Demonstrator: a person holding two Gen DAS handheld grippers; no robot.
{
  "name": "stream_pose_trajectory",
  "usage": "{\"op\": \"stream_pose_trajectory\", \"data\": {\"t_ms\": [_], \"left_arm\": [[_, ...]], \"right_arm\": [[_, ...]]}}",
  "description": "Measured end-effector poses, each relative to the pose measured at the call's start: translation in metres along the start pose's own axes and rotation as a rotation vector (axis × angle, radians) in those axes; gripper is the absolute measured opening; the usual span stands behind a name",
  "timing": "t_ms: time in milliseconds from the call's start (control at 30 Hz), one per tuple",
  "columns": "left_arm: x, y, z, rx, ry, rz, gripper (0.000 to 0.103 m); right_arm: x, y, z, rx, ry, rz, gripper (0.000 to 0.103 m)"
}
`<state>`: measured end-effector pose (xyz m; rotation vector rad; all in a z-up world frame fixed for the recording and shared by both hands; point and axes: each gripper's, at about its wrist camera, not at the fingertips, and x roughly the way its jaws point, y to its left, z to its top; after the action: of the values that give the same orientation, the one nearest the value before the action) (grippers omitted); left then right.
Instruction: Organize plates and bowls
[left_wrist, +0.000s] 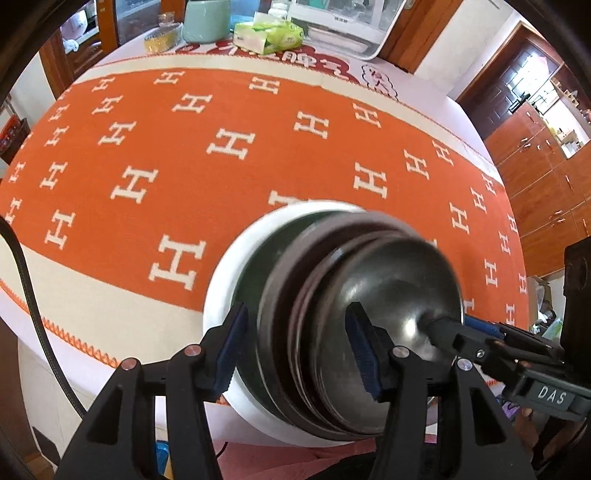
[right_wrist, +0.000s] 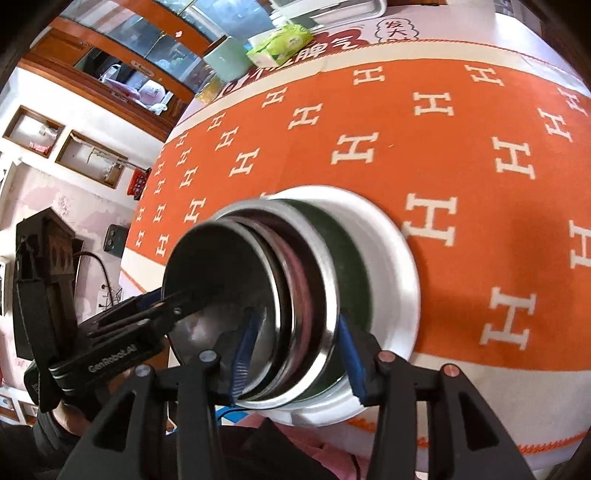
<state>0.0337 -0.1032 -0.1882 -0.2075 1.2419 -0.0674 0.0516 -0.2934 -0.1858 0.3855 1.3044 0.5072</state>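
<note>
A nested stack stands at the table's near edge: a white plate (left_wrist: 218, 295) (right_wrist: 402, 266) at the bottom, a dark green bowl (left_wrist: 255, 273) (right_wrist: 351, 258), then steel bowls with a pinkish one between them, and a steel bowl (left_wrist: 399, 280) (right_wrist: 221, 266) on top. My left gripper (left_wrist: 300, 350) straddles the stack's near-left rims, one pad outside and one inside the top bowl, with small gaps at the pads. It also shows in the right wrist view (right_wrist: 173, 301). My right gripper (right_wrist: 295, 356) (left_wrist: 447, 326) straddles the opposite rims the same way, open.
An orange tablecloth (left_wrist: 155, 155) with white H marks covers the table. At the far edge stand a green tissue pack (left_wrist: 269, 37), a pale green container (left_wrist: 205, 20) and a white dish rack (left_wrist: 340, 26). Wooden cabinets (left_wrist: 535, 177) line the right.
</note>
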Motion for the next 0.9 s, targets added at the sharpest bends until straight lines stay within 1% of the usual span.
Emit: {"op": "stream_pose_trajectory", "data": {"t_ms": [33, 100, 200, 333, 433, 533, 667, 767, 833, 900], "left_arm": [[-0.004, 0.000, 0.003, 0.004, -0.012, 0.008, 0.054], [-0.011, -0.001, 0.009, 0.008, -0.035, 0.012, 0.058], [-0.025, -0.006, 0.016, 0.044, -0.084, -0.002, 0.059], [-0.049, -0.019, 0.024, 0.134, -0.147, 0.017, 0.059], [-0.070, -0.026, 0.030, 0.180, -0.180, 0.027, 0.064], [-0.090, -0.032, 0.037, 0.202, -0.189, 0.014, 0.064], [-0.117, -0.039, 0.040, 0.237, -0.194, -0.004, 0.064], [-0.138, -0.048, 0.035, 0.276, -0.224, 0.002, 0.068], [-0.148, -0.054, 0.029, 0.291, -0.227, 0.006, 0.071], [-0.157, -0.060, 0.020, 0.305, -0.225, 0.016, 0.073]], "right_arm": [[-0.006, -0.001, 0.003, -0.004, -0.020, -0.002, 0.046], [-0.016, 0.000, 0.007, -0.018, -0.052, -0.014, 0.053], [-0.031, 0.001, 0.010, -0.043, -0.092, -0.027, 0.059], [-0.053, 0.008, 0.014, -0.073, -0.146, -0.059, 0.061], [-0.069, 0.017, 0.016, -0.099, -0.182, -0.089, 0.066], [-0.088, 0.027, 0.016, -0.103, -0.197, -0.101, 0.069], [-0.117, 0.044, 0.007, -0.111, -0.232, -0.138, 0.075], [-0.136, 0.054, -0.006, -0.100, -0.250, -0.165, 0.079], [-0.145, 0.058, -0.016, -0.079, -0.252, -0.178, 0.083], [-0.150, 0.060, -0.026, -0.027, -0.247, -0.165, 0.086]]}}
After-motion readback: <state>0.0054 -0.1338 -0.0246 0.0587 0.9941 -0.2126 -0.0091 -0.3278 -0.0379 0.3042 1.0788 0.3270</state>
